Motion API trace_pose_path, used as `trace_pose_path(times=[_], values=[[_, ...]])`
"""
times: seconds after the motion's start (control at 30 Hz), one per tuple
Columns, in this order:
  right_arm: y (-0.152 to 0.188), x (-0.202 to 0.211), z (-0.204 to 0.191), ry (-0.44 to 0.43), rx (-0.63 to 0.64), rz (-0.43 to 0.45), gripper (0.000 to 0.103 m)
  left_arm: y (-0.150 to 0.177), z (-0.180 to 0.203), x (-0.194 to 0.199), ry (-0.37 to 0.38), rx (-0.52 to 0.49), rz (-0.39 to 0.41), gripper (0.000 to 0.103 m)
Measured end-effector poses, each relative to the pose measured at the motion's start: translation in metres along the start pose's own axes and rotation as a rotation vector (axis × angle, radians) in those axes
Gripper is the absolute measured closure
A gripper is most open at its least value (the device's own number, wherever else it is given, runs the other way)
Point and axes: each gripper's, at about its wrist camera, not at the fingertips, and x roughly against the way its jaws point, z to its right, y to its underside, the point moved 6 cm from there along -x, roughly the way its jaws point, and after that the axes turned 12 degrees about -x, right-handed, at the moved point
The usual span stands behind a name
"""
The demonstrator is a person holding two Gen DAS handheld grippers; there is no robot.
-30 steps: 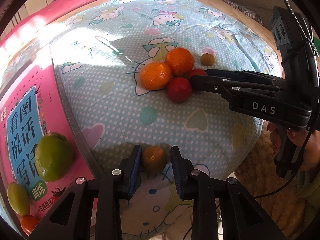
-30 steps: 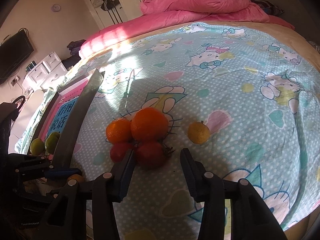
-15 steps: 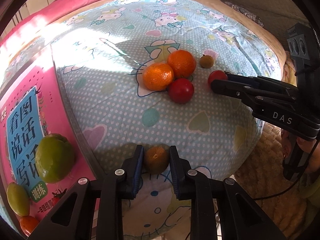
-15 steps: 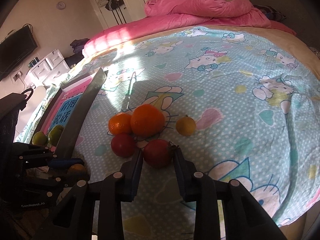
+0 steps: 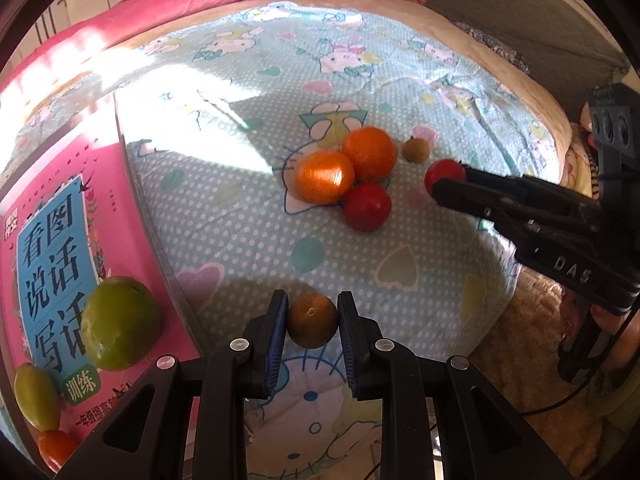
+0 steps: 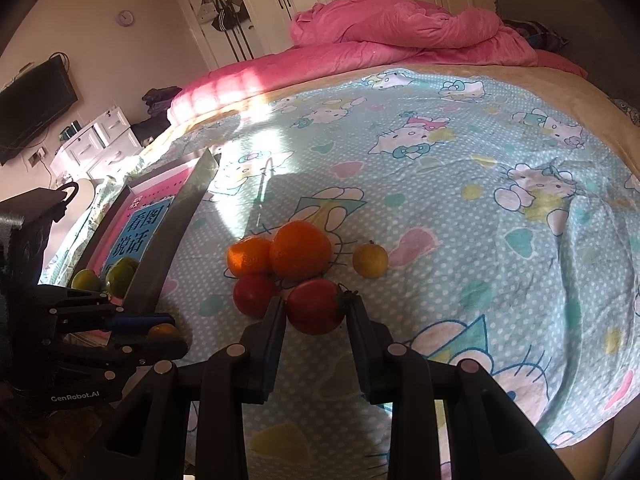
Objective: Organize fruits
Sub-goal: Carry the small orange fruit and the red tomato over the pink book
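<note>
My left gripper [image 5: 313, 318] is shut on a small orange [image 5: 313, 321] above the bed's front edge. My right gripper [image 6: 316, 312] is shut on a red tomato [image 6: 314, 306], lifted just off the sheet; it also shows in the left wrist view [image 5: 442, 172]. On the sheet lie two oranges [image 5: 324, 176] [image 5: 370, 153], another red tomato [image 5: 367, 206] and a small yellow-brown fruit [image 5: 416, 150]. A metal tray [image 5: 132, 184] lined with a pink book [image 5: 52, 240] holds two green fruits [image 5: 120, 322] [image 5: 36, 396] and a small orange [image 5: 56, 448].
The bed carries a blue cartoon-print sheet [image 6: 480, 200] with a pink quilt [image 6: 400, 28] bunched at the far end. The tray's raised steel rim [image 6: 176, 236] stands left of the fruit pile. A person's hand [image 5: 612, 320] holds the right gripper past the bed's right edge.
My right gripper closed on a red tomato and drew it back away from the pile. My left gripper closed tighter on the small orange and stayed in place.
</note>
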Motion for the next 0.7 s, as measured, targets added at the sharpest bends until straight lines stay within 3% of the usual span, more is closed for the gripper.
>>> trace_pose_path(times=[0.7], values=[[-0.006,0.006,-0.032,-0.007,0.036,0.011,0.071,-0.011,-0.021,0.021,-0.004,0.075,0.081,0.077]])
